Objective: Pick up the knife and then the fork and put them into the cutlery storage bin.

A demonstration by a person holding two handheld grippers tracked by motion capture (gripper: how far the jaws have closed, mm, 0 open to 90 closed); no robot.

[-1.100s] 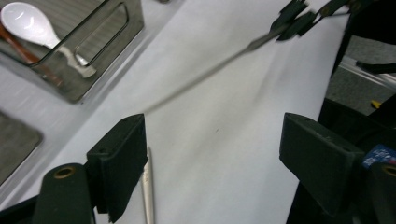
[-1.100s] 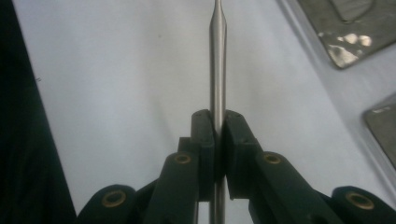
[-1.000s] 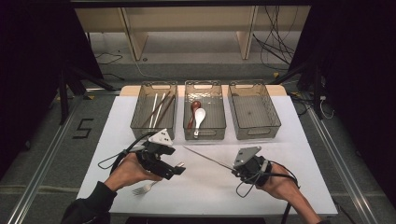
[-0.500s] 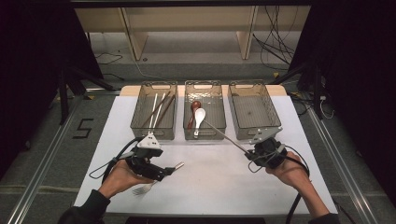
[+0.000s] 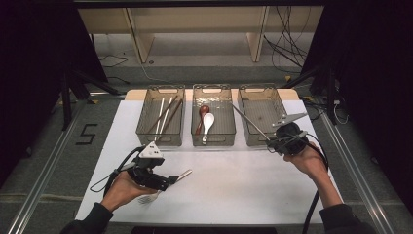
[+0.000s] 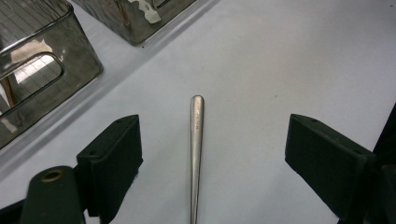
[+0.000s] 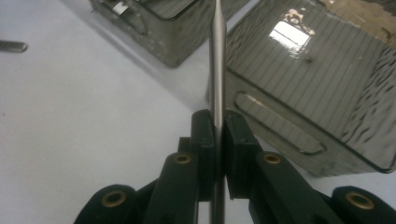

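Observation:
A fork (image 5: 165, 185) lies on the white table (image 5: 243, 195) at the front left, tines toward the person. My left gripper (image 5: 170, 182) hovers low over it, open. The fork's metal handle (image 6: 196, 140) runs between the two wide-apart black pads (image 6: 116, 149) without touching them. My right gripper (image 5: 271, 144) is at the front of the right bin (image 5: 277, 105), shut on a long thin metal utensil (image 5: 251, 124). That utensil slants up and left over the bin's near left corner. In the right gripper view the utensil (image 7: 217, 56) is pinched edge-on between the pads (image 7: 203, 130).
Three clear bins stand in a row at the back of the table. The left bin (image 5: 146, 129) holds chopsticks (image 5: 163, 116). The middle bin (image 5: 214, 139) holds a white spoon (image 5: 208, 122) and a brown spoon (image 5: 202, 114). Cables trail from both grippers.
My right gripper has carried the thin utensil to the right and farther back, up to the right bin. The left gripper has sunk a little toward the fork.

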